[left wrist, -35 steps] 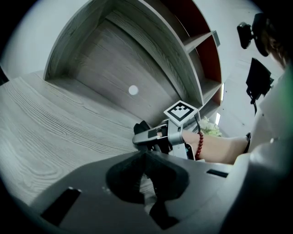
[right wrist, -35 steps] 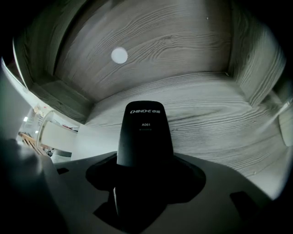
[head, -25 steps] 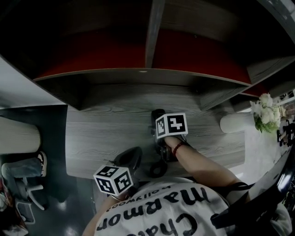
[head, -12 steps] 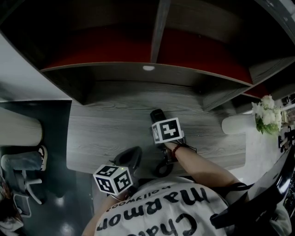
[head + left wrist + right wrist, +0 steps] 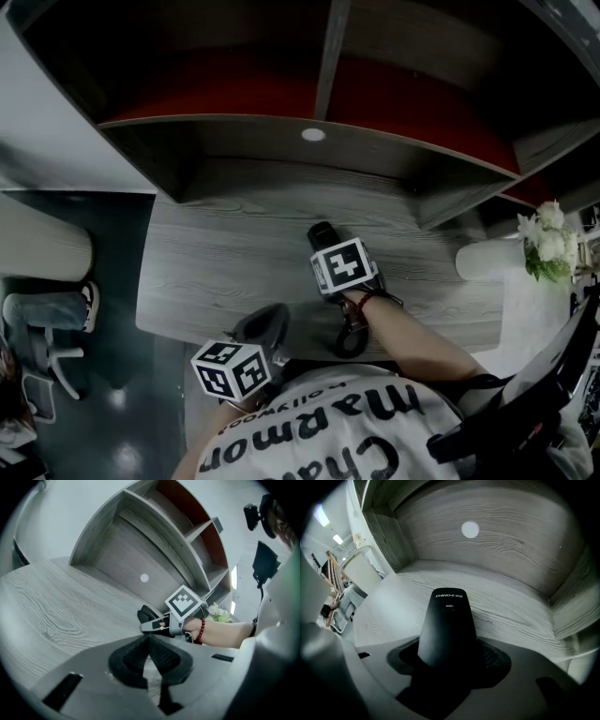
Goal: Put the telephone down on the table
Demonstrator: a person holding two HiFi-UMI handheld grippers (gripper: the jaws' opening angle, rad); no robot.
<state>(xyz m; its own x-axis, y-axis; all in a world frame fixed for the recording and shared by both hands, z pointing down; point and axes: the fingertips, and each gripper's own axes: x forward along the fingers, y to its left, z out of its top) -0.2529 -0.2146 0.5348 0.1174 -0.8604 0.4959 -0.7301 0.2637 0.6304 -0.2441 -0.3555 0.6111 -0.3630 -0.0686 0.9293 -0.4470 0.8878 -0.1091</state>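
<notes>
While the person's printed T-shirt fills the bottom of the head view, the left gripper sits nearest, at the near edge of the table. Its two ribbed pads meet at the tips, with nothing between them.

Next out: the right gripper, steeply tilted down, jaws clamped on either side of the telephone handset. A dark bead bracelet is on the wrist behind it. A dark looped cord lies under that wrist, on the table's near part.

Handset: black, smooth, matte, with a rounded far end. The flat face turned to the gripper camera carries small white print, "CHINO-E" with further characters, and "A061" below it. The lower part is buried between the jaws; the upper part sticks out past them.

Position: the handset is held over the middle of the grey wood-grain tabletop, its free end pointing at the shelf unit. Left gripper view shows that end low, close to the surface. Contact with the table cannot be told from any view.

Further back: the shelf unit is grey wood-grain with a curved front, an upright divider and red back panels higher up. A round light spot sits on the panel of its lowest bay.

Far right: a white cylinder, with white flowers just beside it.
</notes>
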